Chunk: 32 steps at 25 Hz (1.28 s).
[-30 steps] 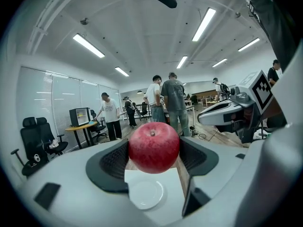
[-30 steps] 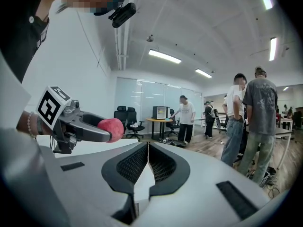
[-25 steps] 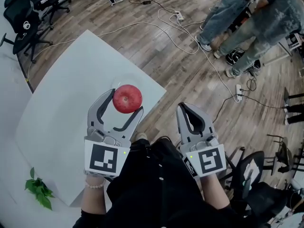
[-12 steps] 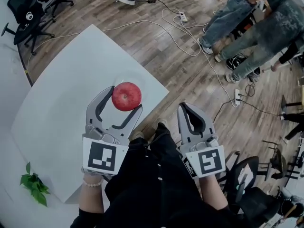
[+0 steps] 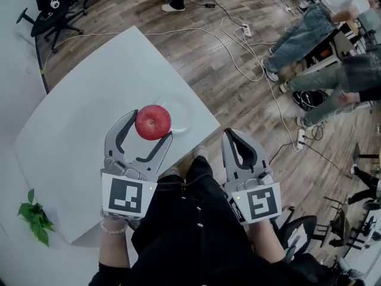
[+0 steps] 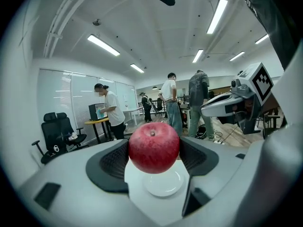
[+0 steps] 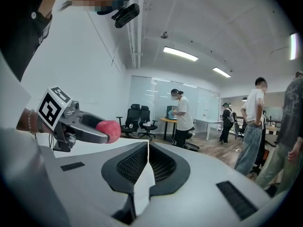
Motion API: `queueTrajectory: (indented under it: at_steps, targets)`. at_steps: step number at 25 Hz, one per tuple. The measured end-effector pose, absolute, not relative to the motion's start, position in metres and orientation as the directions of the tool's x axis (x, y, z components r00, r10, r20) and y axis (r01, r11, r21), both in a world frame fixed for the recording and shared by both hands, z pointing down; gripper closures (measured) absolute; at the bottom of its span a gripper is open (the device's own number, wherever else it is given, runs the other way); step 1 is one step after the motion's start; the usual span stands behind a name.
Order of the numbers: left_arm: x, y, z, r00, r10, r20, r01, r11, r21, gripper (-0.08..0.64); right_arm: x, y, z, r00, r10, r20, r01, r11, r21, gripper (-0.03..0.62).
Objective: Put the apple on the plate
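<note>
A red apple (image 5: pixel 153 122) is held between the jaws of my left gripper (image 5: pixel 149 126), above the near corner of the white table (image 5: pixel 83 106). In the head view the pale round plate (image 5: pixel 180 112) lies on the table just right of and beyond the apple. In the left gripper view the apple (image 6: pixel 154 147) hangs over the plate (image 6: pixel 163 184). My right gripper (image 5: pixel 234 137) is shut and empty, off the table's edge, over the floor. From the right gripper view, its jaws (image 7: pixel 147 161) meet, and the apple (image 7: pixel 109 130) shows at the left.
A small green plant (image 5: pixel 34 220) sits at the table's near left edge. Cables (image 5: pixel 238 37) run across the wooden floor. Office chairs (image 5: pixel 56 8) stand at the far left. People (image 5: pixel 324 37) stand at the upper right.
The head view has swung, so the table sits further right in the frame. The apple in my left gripper now shows left of the plate rather than in front of it. The right gripper is unchanged.
</note>
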<state>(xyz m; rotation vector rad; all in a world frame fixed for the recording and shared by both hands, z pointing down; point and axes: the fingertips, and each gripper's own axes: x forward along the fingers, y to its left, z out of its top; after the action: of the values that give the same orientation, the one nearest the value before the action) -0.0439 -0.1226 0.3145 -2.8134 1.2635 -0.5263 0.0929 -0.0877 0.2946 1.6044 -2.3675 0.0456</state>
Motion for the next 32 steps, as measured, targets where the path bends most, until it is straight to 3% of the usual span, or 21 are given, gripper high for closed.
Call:
queueTrajectory:
  at_steps: [17, 32]
  targets:
    - [-0.035, -0.155, 0.336, 0.508, -0.799, 0.323, -0.816, -0.566, -0.117, 0.215, 0.093, -0.135, 0.318, -0.505, -0.805, 0.312, -0.829, 0.553, 0.085, 0.548]
    - [-0.001, -0.179, 0.391, 0.511, -0.773, 0.376, -0.802, -0.586, -0.115, 0.215, 0.115, -0.153, 0.349, -0.543, -0.753, 0.372, -0.803, 0.595, 0.033, 0.548]
